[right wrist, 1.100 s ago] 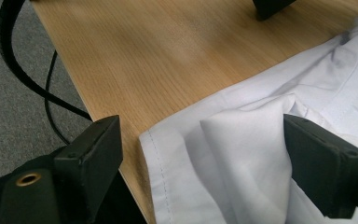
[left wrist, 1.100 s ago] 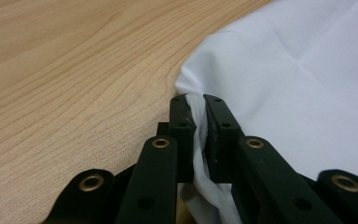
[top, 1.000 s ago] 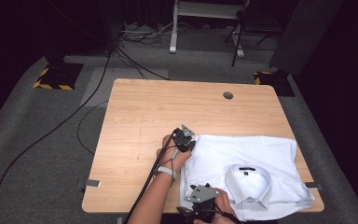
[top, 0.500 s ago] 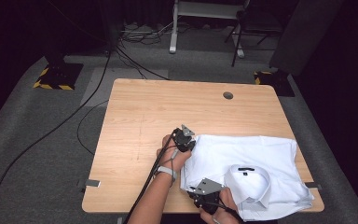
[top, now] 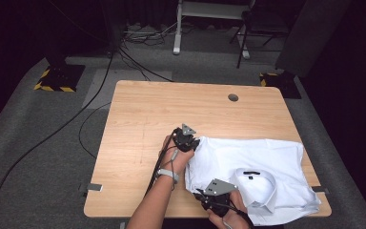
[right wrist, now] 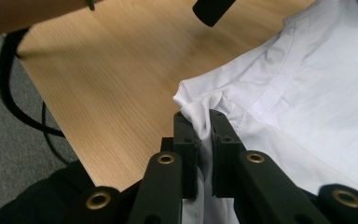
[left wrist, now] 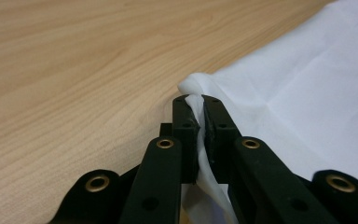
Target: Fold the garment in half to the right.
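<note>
Neatly folded white shirt (dark collar label) lies flat.

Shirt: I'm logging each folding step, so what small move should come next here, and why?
Probably lift both pinched corners together and carry that edge across the shirt. The left hand-held gripper and the right hand-held gripper are each shut on cloth at the shirt's left edge, and the rest lies flat on the table.
</note>
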Demonstrator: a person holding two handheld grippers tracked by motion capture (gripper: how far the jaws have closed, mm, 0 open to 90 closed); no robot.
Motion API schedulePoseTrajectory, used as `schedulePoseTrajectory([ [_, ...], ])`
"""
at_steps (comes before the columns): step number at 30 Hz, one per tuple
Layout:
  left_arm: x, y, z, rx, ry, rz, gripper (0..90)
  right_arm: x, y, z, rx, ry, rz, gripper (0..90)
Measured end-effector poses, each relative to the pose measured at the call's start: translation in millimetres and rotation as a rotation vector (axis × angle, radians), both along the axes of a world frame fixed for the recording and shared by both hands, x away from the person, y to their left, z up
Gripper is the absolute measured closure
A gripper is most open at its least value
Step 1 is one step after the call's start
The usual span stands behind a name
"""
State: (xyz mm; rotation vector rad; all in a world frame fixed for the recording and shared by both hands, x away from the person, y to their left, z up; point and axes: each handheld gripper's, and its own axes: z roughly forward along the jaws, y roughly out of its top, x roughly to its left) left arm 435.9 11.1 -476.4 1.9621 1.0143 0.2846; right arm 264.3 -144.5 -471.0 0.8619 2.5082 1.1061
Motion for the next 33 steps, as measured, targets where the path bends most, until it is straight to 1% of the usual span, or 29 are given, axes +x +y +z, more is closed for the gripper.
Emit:
schedulePoseTrajectory([
  [3, -1.5, 2.1, 11.8, -0.019, -0.025, -0.002, 84.9, -2.2, -2.1, 12.3, 0.027, -0.022, 0.007, 83.1],
  [6, -1.7, 5.1, 21.0, -0.065, -0.038, 0.002, 84.9, -3.6, -3.7, 22.6, 0.049, -0.044, 0.014, 83.1],
  [9, -3.2, 7.4, 32.4, -0.099, -0.058, 0.008, 84.9, -4.0, -5.4, 33.1, 0.079, -0.05, 0.019, 83.1],
  [10, -3.2, 7.4, 32.4, -0.099, -0.058, 0.008, 84.9, -4.1, -6.0, 36.2, 0.089, -0.053, 0.02, 83.1],
  [11, -4.0, 7.8, 37.3, -0.106, -0.065, 0.014, 84.9, -4.1, -6.0, 36.2, 0.089, -0.053, 0.02, 83.1],
  [13, -4.8, 8.1, 44.6, -0.112, -0.079, 0.018, 85.0, -5.2, -7.1, 47.1, 0.114, -0.067, 0.024, 83.1],
  [14, -5.1, 8.4, 46.9, -0.117, -0.079, 0.019, 85.0, -5.5, -7.3, 49.3, 0.119, -0.072, 0.024, 83.1],
  [17, -6.0, 9.3, 54.1, -0.125, -0.09, 0.022, 85.1, -6.9, -7.7, 58.4, 0.132, -0.088, 0.031, 83.1],
  [18, -6.0, 9.3, 54.1, -0.125, -0.09, 0.022, 85.1, -6.9, -7.7, 58.4, 0.132, -0.088, 0.031, 83.1],
  [19, -8.0, 10.2, 61.8, -0.142, -0.102, 0.027, 85.1, -8.1, -7.4, 64.9, 0.14, -0.096, 0.035, 83.0],
  [21, -9.6, 10.8, 66.9, -0.145, -0.116, 0.03, 85.2, -8.7, -6.5, 69.1, 0.143, -0.105, 0.041, 83.1],
  [25, -11.3, 13.7, 77.3, -0.162, -0.13, 0.032, 85.2, -10.2, -4.0, 76.9, 0.152, -0.12, 0.049, 83.1],
  [30, -12.1, 15.6, 86.8, -0.158, -0.144, 0.025, 85.3, -10.7, -3.8, 86.7, 0.171, -0.128, 0.056, 83.0],
  [33, -11.5, 15.1, 93.5, -0.146, -0.153, 0.022, 85.3, -10.8, -3.8, 91.7, 0.177, -0.134, 0.058, 83.0],
])
